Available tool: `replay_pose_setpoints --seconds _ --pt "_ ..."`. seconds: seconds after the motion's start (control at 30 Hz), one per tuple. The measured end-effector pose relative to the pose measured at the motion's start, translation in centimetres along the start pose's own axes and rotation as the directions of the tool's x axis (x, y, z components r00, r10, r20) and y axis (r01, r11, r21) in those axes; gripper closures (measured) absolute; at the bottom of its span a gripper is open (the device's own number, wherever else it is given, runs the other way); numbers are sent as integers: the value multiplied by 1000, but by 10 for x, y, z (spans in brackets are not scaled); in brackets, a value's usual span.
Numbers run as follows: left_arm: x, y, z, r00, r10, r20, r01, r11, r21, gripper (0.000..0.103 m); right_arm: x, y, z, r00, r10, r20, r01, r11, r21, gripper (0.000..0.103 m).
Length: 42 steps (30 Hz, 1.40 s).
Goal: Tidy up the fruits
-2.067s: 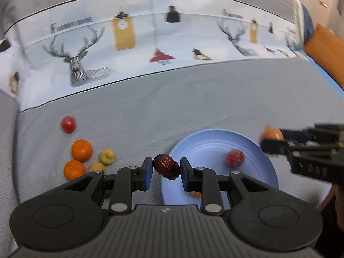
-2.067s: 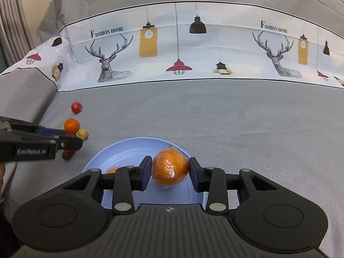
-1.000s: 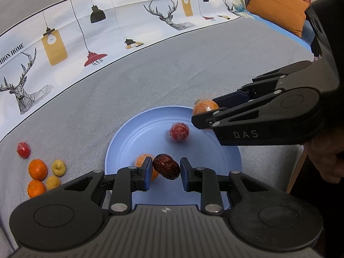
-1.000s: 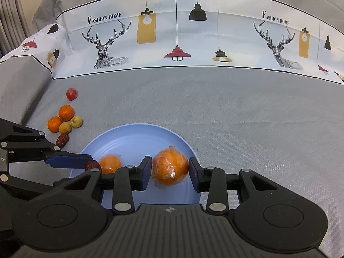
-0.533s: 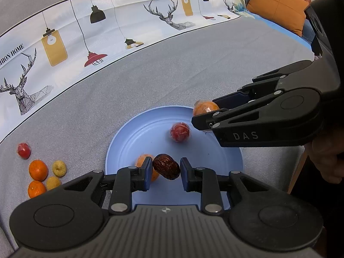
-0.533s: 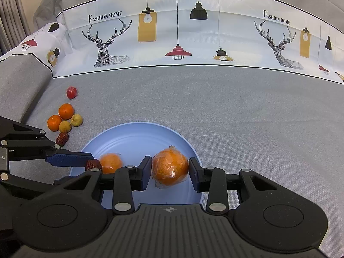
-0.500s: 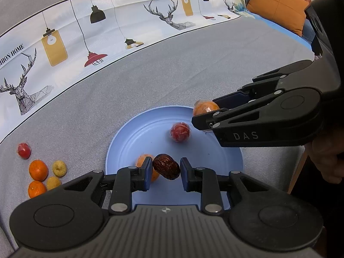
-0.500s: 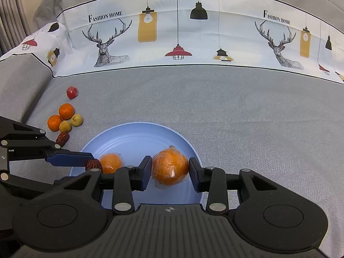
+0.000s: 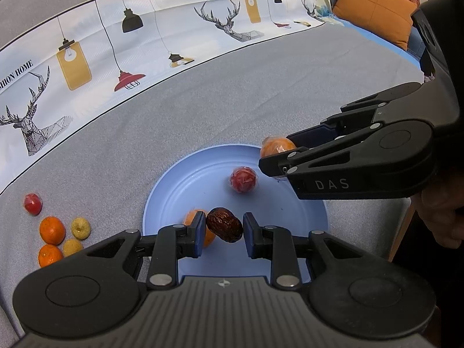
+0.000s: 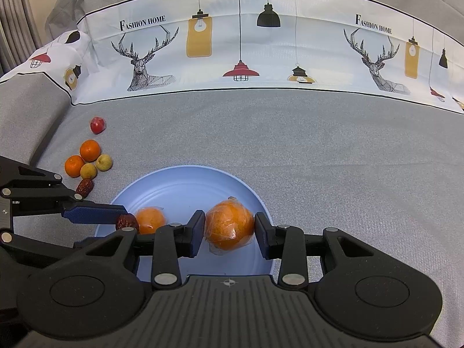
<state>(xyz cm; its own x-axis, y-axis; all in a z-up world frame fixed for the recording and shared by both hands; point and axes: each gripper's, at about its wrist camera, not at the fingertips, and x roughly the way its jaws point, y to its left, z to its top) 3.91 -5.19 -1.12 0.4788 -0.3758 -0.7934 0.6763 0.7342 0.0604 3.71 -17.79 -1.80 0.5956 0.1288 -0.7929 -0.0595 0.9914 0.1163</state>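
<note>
The left tool [image 9: 224, 230] pinches a wrinkled dark red date [image 9: 224, 228] between its 2 blue pads, holding it above the near part of the blue plate [image 9: 174, 185]. In the right wrist view the same date [image 10: 126, 222] shows at the tip of the left tool's blue finger, just beside a wrapped orange [image 10: 150, 219] that lies on the plate.

The right tool [image 10: 229, 228] is clamped on a larger orange in clear film [image 10: 229, 224], its pads pressing both sides, over the right part of the plate [image 10: 179, 182]. From the left wrist view this orange [image 9: 277, 146] sits at the plate's far right rim, partly hidden by the right tool's black fingers.

A red fruit in clear wrap [image 9: 244, 179] rests near the plate's centre.

The plate lies on a bed with a grey cover [image 10: 319, 150]. To the left of the plate, on the cover, sits a loose cluster: 2 small oranges [image 10: 90, 150], 2 yellow fruits [image 10: 103, 162], 1 more date [image 10: 85, 187] and, a little farther back, 1 small red fruit [image 10: 97, 125]. A white printed band with deer and lamps [image 10: 232, 46] runs across the back.
</note>
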Motion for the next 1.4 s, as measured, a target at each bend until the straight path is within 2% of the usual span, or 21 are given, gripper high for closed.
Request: replay_pose_setpoints --seconds 0.4,0.47,0.53,0.67,0.83,0.93,1.03,1.1,1.17,1.3,1.4 --pt "-2 1 3 1000 -3 3 3 1000 -3 73 -1 0 0 1000 -5 6 5 1000 -1 64" --pt "-3 2 3 1000 -2 5 2 1000 -9 70 -1 0 1 1000 -16 10 16 1000 3 60" --pt "-4 3 4 1000 4 8 -4 1000 -17 69 -1 0 1 1000 -23 10 23 1000 9 52" --pt "-6 5 4 1000 14 14 -14 999 -31 67 -2 -2 1 999 -29 13 29 1000 10 52" --pt "-7 7 5 996 79 28 -78 996 -36 64 -3 -2 2 999 -43 28 42 999 28 52" --pt "-7 15 5 985 168 26 -166 984 -63 52 -4 -3 2 998 -55 39 53 998 36 52" --pt "-12 27 7 968 247 53 -240 964 -118 51 -7 -3 3 996 -69 55 67 997 39 52" --pt "-15 36 9 951 305 60 -292 943 -160 45 -9 -3 4 995 -74 71 71 997 40 52" --pt "-19 43 10 932 357 65 -338 919 -201 25 -13 -3 5 992 -79 97 75 996 43 52" --pt "-25 51 13 914 399 79 -372 899 -231 22 -21 -3 10 983 -83 161 74 995 60 55" --pt "-26 58 14 913 404 66 -375 890 -258 20 -25 -4 13 977 -79 198 64 995 80 57"
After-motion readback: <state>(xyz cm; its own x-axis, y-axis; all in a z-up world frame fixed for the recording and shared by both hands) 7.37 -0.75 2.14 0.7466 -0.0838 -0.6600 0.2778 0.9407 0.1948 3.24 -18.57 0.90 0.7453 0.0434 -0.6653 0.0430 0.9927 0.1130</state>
